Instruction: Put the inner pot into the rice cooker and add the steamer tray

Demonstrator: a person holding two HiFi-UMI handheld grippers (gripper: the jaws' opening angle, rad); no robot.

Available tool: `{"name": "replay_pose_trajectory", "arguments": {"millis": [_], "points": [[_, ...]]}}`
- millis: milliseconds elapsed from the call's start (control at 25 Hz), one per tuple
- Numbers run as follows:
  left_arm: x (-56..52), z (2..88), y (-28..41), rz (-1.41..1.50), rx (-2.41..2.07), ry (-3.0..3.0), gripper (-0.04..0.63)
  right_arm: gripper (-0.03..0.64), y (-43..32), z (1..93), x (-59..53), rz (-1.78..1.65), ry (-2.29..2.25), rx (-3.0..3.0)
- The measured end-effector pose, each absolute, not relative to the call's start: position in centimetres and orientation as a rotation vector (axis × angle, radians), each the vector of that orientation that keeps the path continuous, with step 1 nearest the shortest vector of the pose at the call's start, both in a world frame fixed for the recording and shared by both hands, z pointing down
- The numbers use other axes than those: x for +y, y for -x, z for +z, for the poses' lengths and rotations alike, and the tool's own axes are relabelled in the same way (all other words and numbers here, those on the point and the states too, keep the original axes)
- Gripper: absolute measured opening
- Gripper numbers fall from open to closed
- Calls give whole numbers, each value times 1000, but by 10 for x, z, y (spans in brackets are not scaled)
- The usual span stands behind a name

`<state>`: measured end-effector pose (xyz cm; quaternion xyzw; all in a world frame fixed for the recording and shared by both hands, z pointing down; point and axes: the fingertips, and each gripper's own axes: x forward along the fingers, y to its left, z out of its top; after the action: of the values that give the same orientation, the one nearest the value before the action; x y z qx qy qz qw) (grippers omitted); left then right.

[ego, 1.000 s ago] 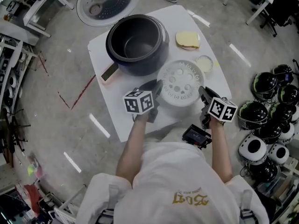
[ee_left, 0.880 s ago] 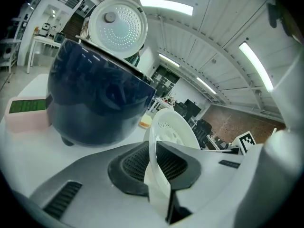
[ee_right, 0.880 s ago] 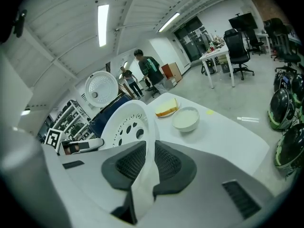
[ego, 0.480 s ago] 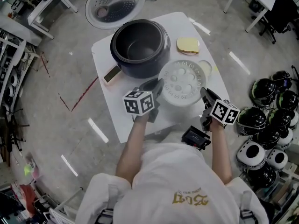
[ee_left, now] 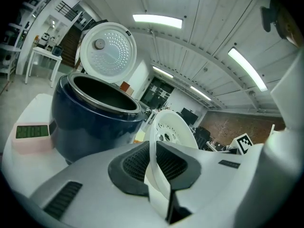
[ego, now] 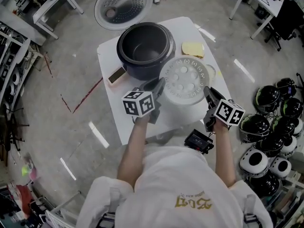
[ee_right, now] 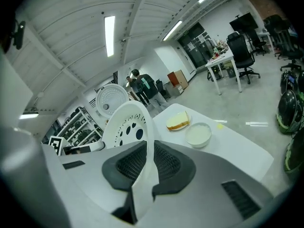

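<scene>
I've got the white steamer tray [ego: 184,82] held between both grippers, just beside the rice cooker [ego: 144,49] on its near-right side. The left gripper [ego: 159,86] pinches the tray's rim, jaws narrow. The right gripper [ego: 208,92] grips the opposite rim — its jaws have just been closing on it. The cooker's lid [ego: 122,6] stands open on its far side.

The steamer tray [ego: 184,82] hangs above the table. Its rim is pinched by the left gripper [ego: 159,87] and the right gripper [ego: 209,93], whose jaws have just been closing on it, and it fills the gap between them. Ahead and left of the left gripper stands the rice cooker [ego: 145,49]. Its mouth is open upward, and its raised lid [ego: 124,6] stands beyond. Ahead of the right gripper sit a small bowl [ego: 212,70] and a pale yellow block [ego: 192,49]. Bare table [ego: 118,99] lies left of the left gripper.
</scene>
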<state>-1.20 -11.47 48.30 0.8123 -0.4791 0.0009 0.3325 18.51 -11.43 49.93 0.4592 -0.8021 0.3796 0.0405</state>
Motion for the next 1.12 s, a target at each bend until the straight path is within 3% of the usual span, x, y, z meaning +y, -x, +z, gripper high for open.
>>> {"name": "replay_pose_trajectory", "arguments": {"millis": [1120], "points": [[-104, 424, 81, -167, -1463, -2085, 58, 57, -112, 435, -142, 1013, -1191, -2655]]}}
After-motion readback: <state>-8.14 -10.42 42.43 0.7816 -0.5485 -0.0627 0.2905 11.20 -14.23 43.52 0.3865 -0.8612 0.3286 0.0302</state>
